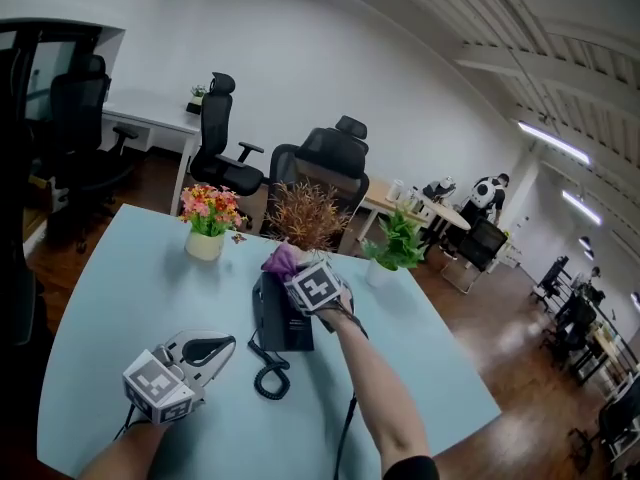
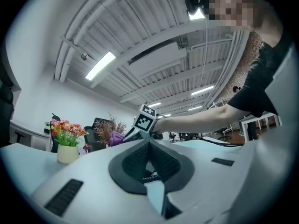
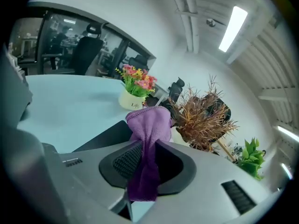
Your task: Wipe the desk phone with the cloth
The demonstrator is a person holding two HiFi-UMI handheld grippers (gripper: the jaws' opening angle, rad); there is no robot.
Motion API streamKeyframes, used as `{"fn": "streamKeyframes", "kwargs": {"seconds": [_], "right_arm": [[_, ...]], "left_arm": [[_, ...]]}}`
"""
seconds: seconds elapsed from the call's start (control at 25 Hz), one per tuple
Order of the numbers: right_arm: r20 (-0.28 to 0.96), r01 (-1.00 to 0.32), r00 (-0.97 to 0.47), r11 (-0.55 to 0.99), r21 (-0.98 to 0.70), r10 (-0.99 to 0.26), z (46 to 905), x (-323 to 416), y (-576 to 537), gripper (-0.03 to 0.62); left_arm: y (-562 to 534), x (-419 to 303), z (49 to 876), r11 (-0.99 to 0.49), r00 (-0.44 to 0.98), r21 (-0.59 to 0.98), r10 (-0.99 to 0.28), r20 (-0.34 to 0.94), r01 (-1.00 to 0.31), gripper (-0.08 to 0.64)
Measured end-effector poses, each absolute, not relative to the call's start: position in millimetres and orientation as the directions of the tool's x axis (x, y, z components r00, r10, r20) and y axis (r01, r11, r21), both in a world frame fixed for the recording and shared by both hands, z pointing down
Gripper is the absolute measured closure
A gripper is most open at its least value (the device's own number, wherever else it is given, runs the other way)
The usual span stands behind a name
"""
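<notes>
Right gripper view shows the right gripper (image 3: 145, 148) with its ribbed black pads pinched on a soft purple microfibre cloth (image 3: 150, 124). The cloth bunches above the jaws and hangs limp below them. In the head view the cloth sits at the 12 o'clock end of the flat black plastic desk phone (image 1: 280, 320) on the smooth pale-blue table (image 1: 110, 288). A coiled black cord (image 1: 270, 376) curls at the phone's 6 o'clock. The white left gripper (image 1: 228, 344), at the phone's 8 o'clock, has its jaws pressed together on nothing.
</notes>
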State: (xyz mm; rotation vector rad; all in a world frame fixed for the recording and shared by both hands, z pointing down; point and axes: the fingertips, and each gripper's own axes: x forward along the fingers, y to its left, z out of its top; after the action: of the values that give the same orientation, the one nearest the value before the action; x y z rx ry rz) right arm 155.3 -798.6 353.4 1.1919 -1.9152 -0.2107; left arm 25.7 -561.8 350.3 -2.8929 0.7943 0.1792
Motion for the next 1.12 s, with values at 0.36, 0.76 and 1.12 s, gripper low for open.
{"fn": "streamKeyframes", "kwargs": {"seconds": [0.36,0.76,1.12], "right_arm": [[0.769,-0.377,-0.209,0.775,0.507,-0.604,408,143,-664,0.520],[0.614,-0.555,-0.257,0.634,0.538,-0.746,341,177,-699,0.522],[0.600,-0.486,-0.107,0.568,0.664,-0.793,350,172,-799,0.522]], "left_arm": [[-553,23,344,-0.855,0.859,-0.110,-0.489,-0.150,-0.507,0.568],[-555,20,340,-0.853,0.856,-0.109,-0.492,-0.159,-0.511,0.566],[-565,21,345,-0.858,0.858,-0.090,-0.490,-0.151,-0.506,0.568]]}}
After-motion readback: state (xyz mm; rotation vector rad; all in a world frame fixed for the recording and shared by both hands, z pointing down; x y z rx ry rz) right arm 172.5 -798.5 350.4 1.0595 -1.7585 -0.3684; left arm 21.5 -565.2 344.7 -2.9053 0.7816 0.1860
